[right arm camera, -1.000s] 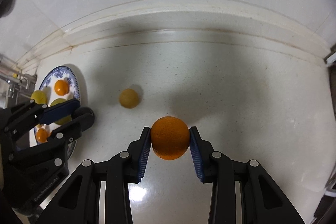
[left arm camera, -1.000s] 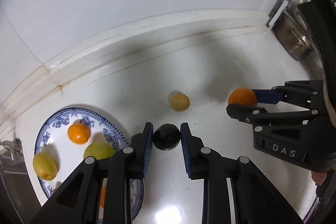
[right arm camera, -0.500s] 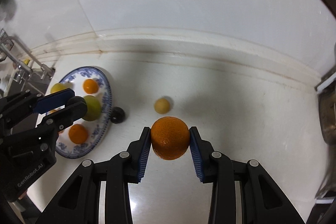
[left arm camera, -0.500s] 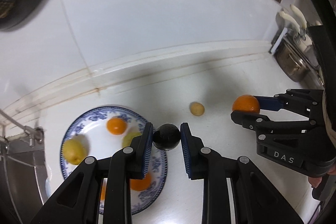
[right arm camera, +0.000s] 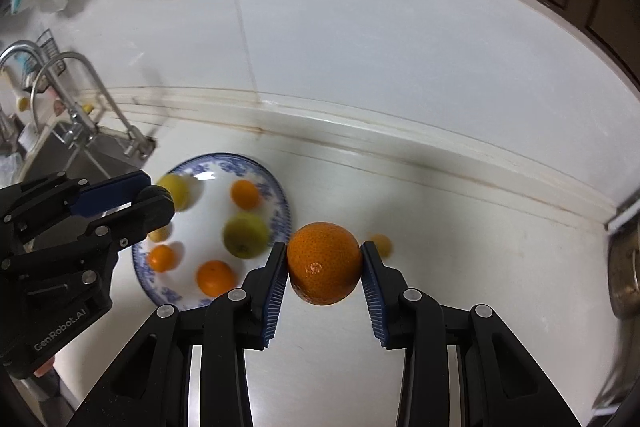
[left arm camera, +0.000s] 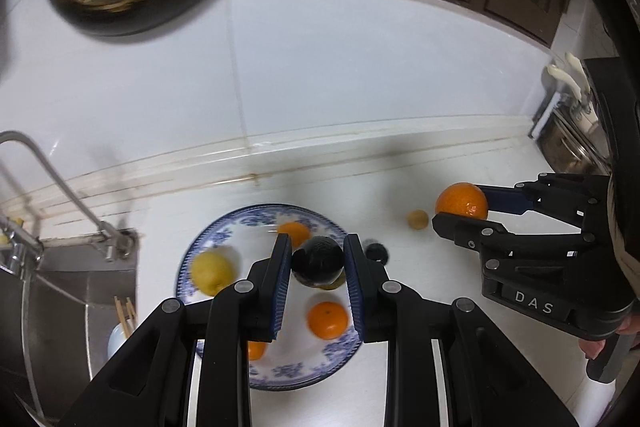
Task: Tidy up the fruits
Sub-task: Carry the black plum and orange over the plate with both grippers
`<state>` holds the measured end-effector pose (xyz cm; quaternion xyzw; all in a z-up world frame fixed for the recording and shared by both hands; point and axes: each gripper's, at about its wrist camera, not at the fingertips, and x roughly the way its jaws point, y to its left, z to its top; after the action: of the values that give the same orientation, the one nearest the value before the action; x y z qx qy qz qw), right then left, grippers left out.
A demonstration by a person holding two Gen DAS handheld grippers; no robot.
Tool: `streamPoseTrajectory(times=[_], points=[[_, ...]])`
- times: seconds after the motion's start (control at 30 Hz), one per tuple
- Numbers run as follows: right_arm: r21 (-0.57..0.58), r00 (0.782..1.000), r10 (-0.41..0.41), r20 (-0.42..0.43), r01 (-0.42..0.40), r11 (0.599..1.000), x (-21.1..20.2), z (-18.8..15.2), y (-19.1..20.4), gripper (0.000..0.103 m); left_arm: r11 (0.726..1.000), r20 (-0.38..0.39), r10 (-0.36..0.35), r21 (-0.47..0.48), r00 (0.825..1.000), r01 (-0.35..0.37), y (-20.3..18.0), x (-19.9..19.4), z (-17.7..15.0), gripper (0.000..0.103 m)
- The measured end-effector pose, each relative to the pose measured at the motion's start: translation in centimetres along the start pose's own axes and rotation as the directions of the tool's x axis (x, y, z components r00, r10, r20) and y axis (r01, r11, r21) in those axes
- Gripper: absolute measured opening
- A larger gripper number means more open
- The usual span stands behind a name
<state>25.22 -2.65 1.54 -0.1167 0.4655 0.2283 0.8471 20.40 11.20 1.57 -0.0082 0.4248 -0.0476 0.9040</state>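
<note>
on left hand-held gripper (right arm camera: 160, 203), "genrobot.ai" lettering

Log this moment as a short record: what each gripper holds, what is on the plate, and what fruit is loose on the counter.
left gripper: shut on dark round fruit, above the plate
right gripper: shut on large orange, above the counter
plate: blue-patterned; holds small oranges, yellow and green fruits
loose on counter: small yellow fruit, right of the plate
beside plate: sink with faucet, on its left
task status: both held fruits not yet set down
</note>
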Motion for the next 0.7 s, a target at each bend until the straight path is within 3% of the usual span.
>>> streamPoseTrajectory(times=[0.37,0.7], points=[[-0.063,0.993,0.114,0.018,-0.113,0.992,0.9,1.5,4.7,0.038,0.997,0.001,0.060,-0.050,0.998,-0.060,4.6,-1.0,-1.8,0.026],[-0.112,0.978,0.193,-0.078,-0.201,0.973,5.0,1.8,8.7,0.038,0.996,-0.058,0.016,-0.091,0.998,-0.021,7.2,1.0,-3.2,0.026]])
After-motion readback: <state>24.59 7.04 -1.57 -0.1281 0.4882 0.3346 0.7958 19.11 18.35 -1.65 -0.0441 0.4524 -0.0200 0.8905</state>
